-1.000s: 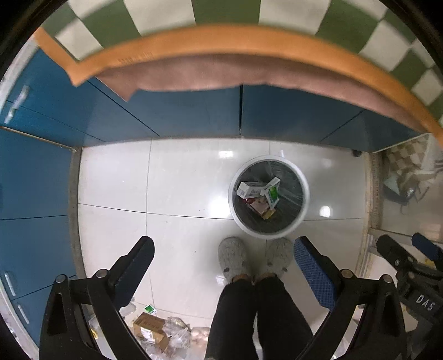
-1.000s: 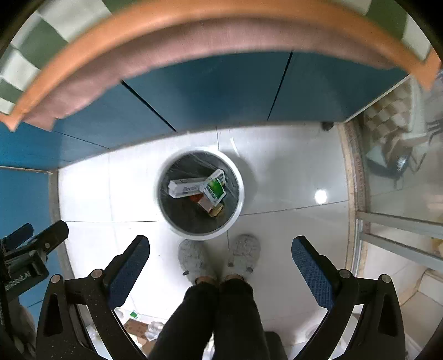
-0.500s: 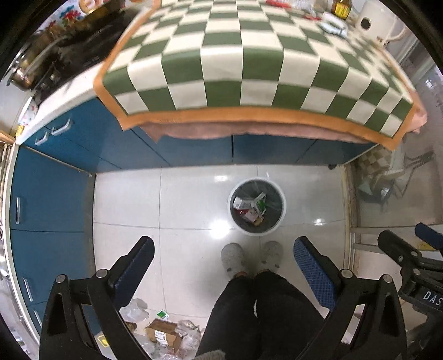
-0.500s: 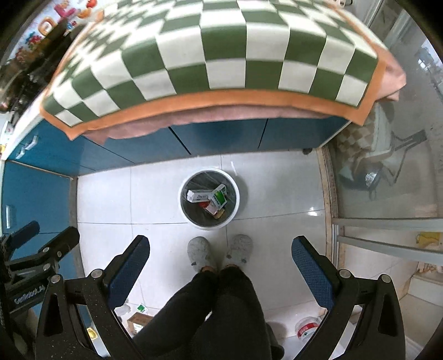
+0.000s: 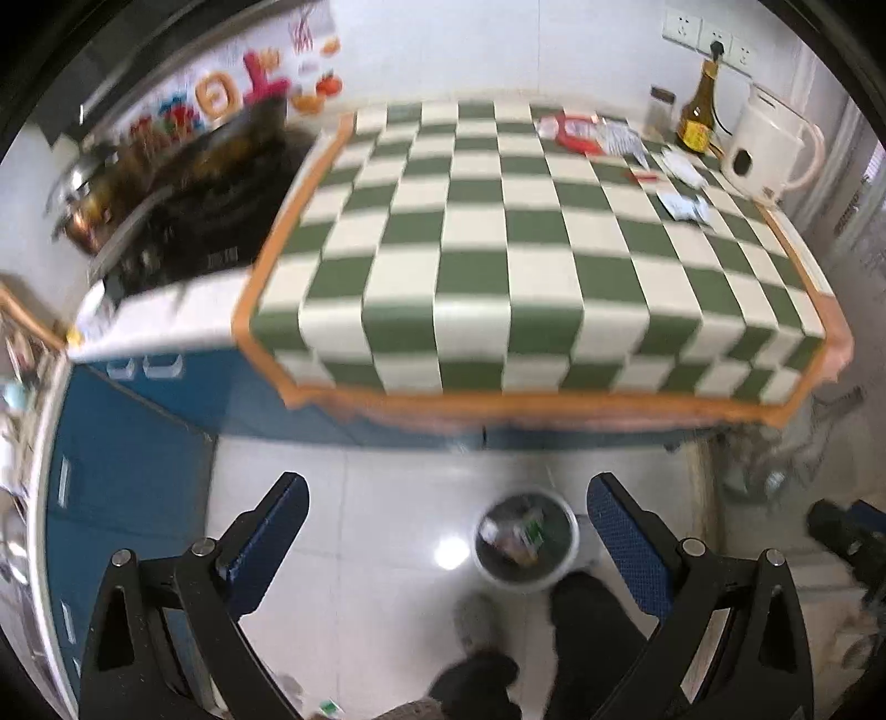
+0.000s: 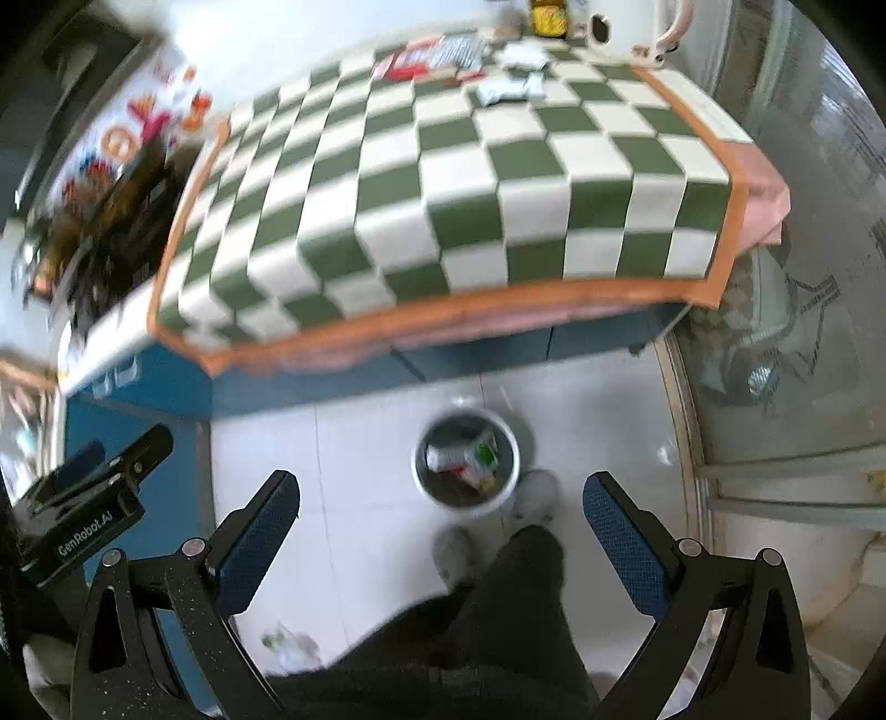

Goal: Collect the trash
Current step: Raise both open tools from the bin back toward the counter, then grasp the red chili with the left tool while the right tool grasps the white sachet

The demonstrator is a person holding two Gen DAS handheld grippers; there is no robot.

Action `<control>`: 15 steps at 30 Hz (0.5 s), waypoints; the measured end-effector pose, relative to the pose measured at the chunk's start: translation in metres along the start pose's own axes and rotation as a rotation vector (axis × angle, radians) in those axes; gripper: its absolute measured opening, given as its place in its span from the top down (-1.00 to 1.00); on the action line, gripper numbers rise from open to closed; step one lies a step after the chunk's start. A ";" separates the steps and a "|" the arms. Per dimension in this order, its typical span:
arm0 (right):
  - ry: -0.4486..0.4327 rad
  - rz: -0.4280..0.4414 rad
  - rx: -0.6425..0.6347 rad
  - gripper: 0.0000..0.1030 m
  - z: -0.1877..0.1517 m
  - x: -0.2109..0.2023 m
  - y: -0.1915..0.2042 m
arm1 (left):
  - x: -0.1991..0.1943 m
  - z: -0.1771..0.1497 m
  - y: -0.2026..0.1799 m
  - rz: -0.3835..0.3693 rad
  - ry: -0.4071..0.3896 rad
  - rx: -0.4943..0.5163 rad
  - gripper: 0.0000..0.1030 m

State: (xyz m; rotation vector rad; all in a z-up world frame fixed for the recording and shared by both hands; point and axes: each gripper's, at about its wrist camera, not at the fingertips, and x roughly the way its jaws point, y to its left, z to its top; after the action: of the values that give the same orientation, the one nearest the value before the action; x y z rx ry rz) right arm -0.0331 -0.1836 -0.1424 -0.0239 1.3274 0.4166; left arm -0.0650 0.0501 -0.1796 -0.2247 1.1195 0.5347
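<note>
Only leftward — wall sockets (image 5: 709, 34), bottle (image 5: 699, 113).

Bin (image 5: 526, 545) on floor (image 5: 387, 498) before counter (image 5: 526, 249), packets (image 5: 595, 133) at counter's rear

both views bright, daylight from the right. heavy motion blur, worst on the far left clutter and checkered desk (image 5: 498, 243) edges. specular glare spot on the floor tiles (image 5: 451, 551). strong fisheye bending, dark corner vignette.
</note>
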 end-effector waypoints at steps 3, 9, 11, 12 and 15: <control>-0.024 0.004 0.036 -1.00 0.042 0.004 -0.018 | 0.014 0.040 -0.010 0.054 -0.028 -0.017 -1.00; -0.039 -0.009 0.068 -1.00 0.169 0.052 -0.063 | 0.065 0.118 -0.051 0.144 0.001 -0.038 -1.00; -0.031 -0.014 0.079 -1.00 0.228 0.086 -0.081 | 0.091 0.148 -0.069 0.181 0.027 -0.032 -1.00; -0.027 -0.012 0.081 -1.00 0.247 0.098 -0.086 | 0.101 0.159 -0.076 0.191 0.037 -0.028 -1.00; -0.007 -0.024 0.062 -1.00 0.319 0.150 -0.096 | 0.145 0.199 -0.101 0.229 0.089 -0.006 -1.00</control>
State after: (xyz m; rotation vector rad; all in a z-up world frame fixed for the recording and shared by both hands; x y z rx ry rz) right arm 0.3210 -0.1497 -0.2246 0.0131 1.3309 0.3549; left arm 0.1921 0.0922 -0.2331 -0.1268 1.2381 0.7371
